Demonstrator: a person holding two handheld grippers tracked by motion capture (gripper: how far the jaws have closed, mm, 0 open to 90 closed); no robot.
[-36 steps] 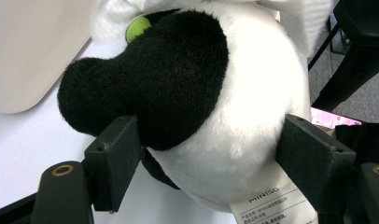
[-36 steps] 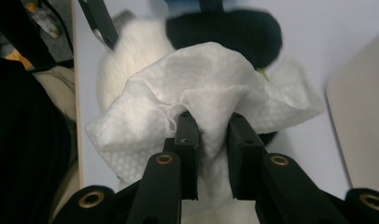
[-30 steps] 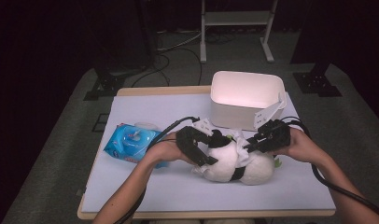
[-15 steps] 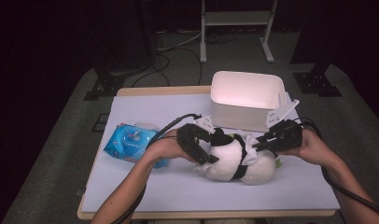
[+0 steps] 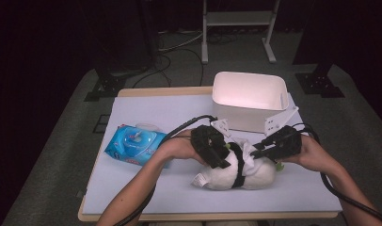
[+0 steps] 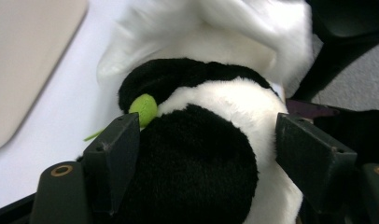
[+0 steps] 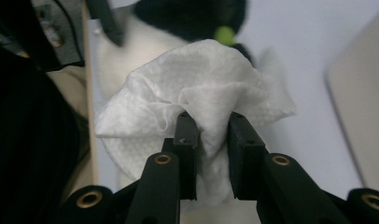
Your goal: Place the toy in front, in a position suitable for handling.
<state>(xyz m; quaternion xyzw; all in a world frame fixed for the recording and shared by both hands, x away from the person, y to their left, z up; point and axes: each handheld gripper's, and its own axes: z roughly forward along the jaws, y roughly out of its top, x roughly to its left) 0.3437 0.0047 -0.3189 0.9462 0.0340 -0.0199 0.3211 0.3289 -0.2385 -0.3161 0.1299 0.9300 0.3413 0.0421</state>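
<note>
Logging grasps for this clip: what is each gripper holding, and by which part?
Right gripper pinches a crumpled white wet wipe by its bunched middle. Left gripper straddles the black-and-white plush panda at a black patch.

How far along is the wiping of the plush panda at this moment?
Done: a wipe is out of the blue pack and pinched in the right gripper. In hand: the left gripper straddles the plush panda on the table, wipe on its top. Left: the wiping itself, perhaps then the white bin.
</note>
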